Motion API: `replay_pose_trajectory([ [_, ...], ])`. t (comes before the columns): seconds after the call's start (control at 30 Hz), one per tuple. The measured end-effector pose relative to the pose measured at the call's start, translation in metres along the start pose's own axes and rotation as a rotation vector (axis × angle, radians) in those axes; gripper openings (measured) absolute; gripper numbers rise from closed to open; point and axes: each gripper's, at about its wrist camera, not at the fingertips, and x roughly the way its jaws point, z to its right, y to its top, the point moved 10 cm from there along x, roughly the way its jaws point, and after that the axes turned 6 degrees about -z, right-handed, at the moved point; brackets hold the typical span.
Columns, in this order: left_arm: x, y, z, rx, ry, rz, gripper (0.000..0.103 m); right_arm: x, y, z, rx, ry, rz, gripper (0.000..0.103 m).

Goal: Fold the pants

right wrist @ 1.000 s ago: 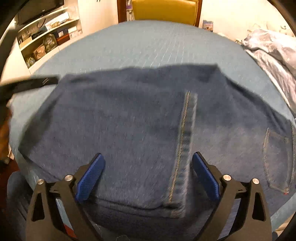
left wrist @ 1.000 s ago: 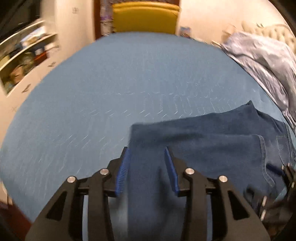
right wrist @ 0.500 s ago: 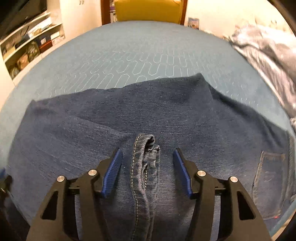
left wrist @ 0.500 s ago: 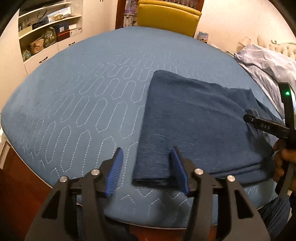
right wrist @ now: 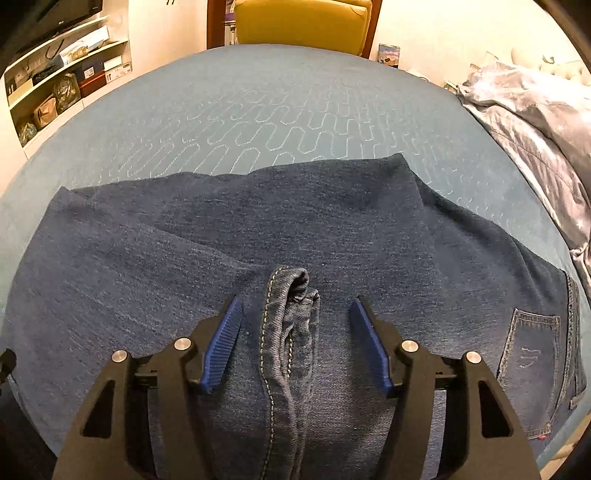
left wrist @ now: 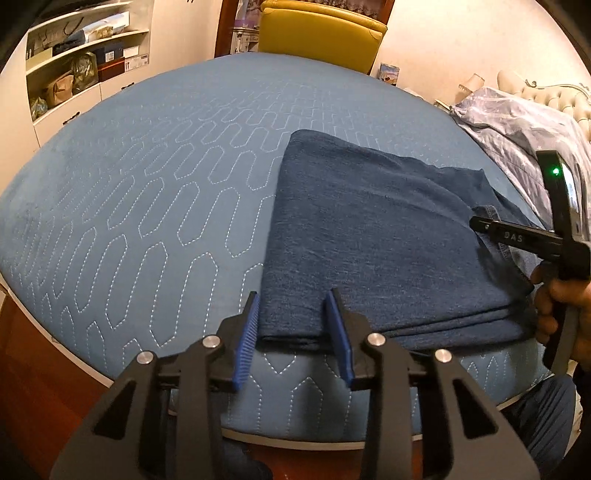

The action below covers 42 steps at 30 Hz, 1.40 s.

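Denim pants point(left wrist: 369, 229) corner betw. closing left gripper point(left wrist: 293, 314) pads; hem fold inside opening right gripper point(right wrist: 295, 325).

pants point(left wrist: 373, 236): my dark indigo denim, with pale tan stitching along the hem and back pocket
bed cover point(left wrist: 155, 173): medium blue, quilted in white dotted elongated hexagons
left gripper point(left wrist: 293, 336): my black frame with ribbed bright blue pads and silver screw heads
right gripper point(right wrist: 297, 341): black, blue pads, the same as my left
chair point(left wrist: 317, 33): mustard yellow
bedding point(left wrist: 524, 136): pale lavender-grey, with a faint star print
bed frame point(left wrist: 22, 354): reddish-brown wood
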Motion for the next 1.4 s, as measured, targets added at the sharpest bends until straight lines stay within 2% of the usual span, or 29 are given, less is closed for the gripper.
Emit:
replay_pose_trajectory([
  [0.17, 0.001, 0.0, 0.0, -0.002, -0.005, 0.005, 0.037, -0.037, -0.008, -0.007, -0.018, 0.018, 0.041, 0.061],
  [0.3, 0.001, 0.0, -0.001, -0.003, -0.007, 0.008, 0.037, -0.054, -0.027, -0.017, -0.016, 0.048, 0.023, 0.061],
  [0.47, 0.0, 0.001, -0.001, -0.011, -0.012, 0.007, 0.038, -0.033, -0.058, -0.028, -0.04, 0.028, -0.079, 0.05],
  [0.63, -0.005, 0.002, -0.004, -0.081, -0.072, 0.001, 0.044, -0.031, -0.065, -0.032, -0.061, 0.023, -0.064, 0.05],
  [0.77, -0.014, 0.004, 0.0, -0.081, -0.079, 0.027, 0.051, -0.032, -0.069, -0.036, -0.062, 0.024, -0.06, 0.05],
  [0.87, -0.012, 0.004, -0.003, -0.103, -0.075, 0.029, 0.051, -0.031, -0.068, -0.034, -0.064, 0.026, -0.061, 0.05],
  [0.93, -0.008, 0.002, -0.004, -0.124, -0.1, 0.01, 0.05, -0.03, -0.068, -0.035, -0.067, 0.027, -0.061, 0.05],
  [1.07, -0.005, -0.001, -0.001, -0.096, -0.08, -0.007, 0.04, -0.027, -0.066, -0.032, -0.067, 0.026, -0.06, 0.051],
  [1.2, -0.006, -0.001, -0.004, -0.131, -0.11, -0.013, 0.029, -0.026, -0.067, -0.033, -0.07, 0.023, -0.056, 0.051],
  [1.4, -0.008, 0.001, -0.006, -0.163, -0.138, -0.01, 0.023, -0.024, -0.067, -0.028, -0.066, 0.018, -0.053, 0.056],
])
